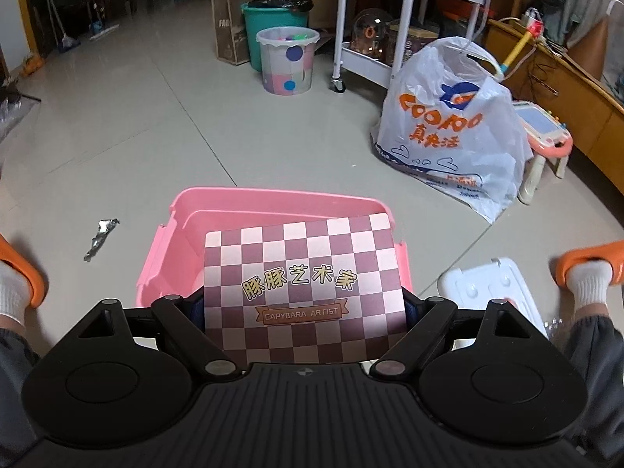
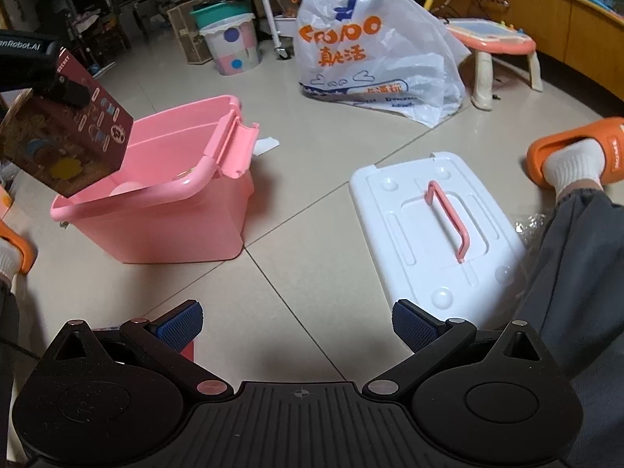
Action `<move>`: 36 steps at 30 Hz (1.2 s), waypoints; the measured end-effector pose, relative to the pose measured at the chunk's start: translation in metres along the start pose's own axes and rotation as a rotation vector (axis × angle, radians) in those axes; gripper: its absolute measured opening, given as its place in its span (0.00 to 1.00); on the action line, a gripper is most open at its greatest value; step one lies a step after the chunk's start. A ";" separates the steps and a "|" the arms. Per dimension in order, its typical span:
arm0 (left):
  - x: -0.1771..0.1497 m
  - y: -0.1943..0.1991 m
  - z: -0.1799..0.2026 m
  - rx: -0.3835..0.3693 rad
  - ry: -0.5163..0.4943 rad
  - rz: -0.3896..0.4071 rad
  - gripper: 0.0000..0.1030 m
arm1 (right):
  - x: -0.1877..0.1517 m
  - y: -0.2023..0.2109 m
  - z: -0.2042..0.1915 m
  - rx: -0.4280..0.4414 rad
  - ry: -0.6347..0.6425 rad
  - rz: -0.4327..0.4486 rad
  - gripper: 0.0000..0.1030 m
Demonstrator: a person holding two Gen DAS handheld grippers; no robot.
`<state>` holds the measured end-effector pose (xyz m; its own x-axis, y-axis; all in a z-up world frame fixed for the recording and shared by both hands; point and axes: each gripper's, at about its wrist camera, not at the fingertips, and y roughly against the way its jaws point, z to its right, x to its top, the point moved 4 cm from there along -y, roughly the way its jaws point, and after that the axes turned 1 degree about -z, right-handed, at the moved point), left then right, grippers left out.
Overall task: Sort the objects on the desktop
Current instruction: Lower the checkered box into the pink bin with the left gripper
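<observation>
The left gripper point(image 1: 306, 308), jaws pinching the flat checkered cardboard box point(image 1: 304, 280), hangs directly above the open pink plastic bin point(image 2: 163, 210); the right gripper point(image 2: 296, 325) idles, jaws spread.

Your box point(image 1: 304, 280) hides both left pads and most of the bin's point(image 1: 183, 241) inside. In the right wrist view the box point(image 2: 66, 136) is cut off at the left edge, and the bin's point(image 2: 163, 226) contents are barely visible.
</observation>
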<state>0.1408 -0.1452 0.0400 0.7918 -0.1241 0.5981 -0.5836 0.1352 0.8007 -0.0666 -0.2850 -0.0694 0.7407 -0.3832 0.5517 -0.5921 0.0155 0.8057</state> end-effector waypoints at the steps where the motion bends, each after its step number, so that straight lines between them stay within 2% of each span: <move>1: 0.002 -0.005 0.000 0.003 -0.002 -0.004 0.84 | 0.000 -0.001 0.001 -0.002 -0.009 -0.003 1.00; 9: 0.015 -0.052 0.007 0.008 -0.024 -0.023 0.84 | 0.003 -0.012 0.010 -0.013 -0.068 -0.025 1.00; 17: 0.010 -0.102 0.011 0.026 -0.046 -0.068 0.84 | 0.003 -0.021 0.017 -0.025 -0.109 -0.051 1.00; 27: 0.026 -0.134 0.005 0.011 -0.054 0.036 0.84 | 0.002 -0.028 0.018 -0.019 -0.119 -0.074 1.00; 32: 0.012 -0.149 0.001 0.015 -0.047 0.006 0.84 | 0.001 -0.031 0.019 -0.021 -0.131 -0.086 1.00; 34: 0.007 -0.146 0.004 0.018 -0.097 0.028 0.84 | 0.001 -0.032 0.019 -0.021 -0.136 -0.090 1.00; 36: 0.003 -0.144 0.006 0.022 -0.118 0.013 0.84 | 0.001 -0.033 0.019 -0.021 -0.138 -0.094 1.00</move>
<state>0.2260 -0.1712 -0.0730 0.7582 -0.2374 0.6073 -0.5985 0.1162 0.7927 -0.0527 -0.3036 -0.1000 0.7413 -0.5072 0.4396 -0.5141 -0.0081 0.8577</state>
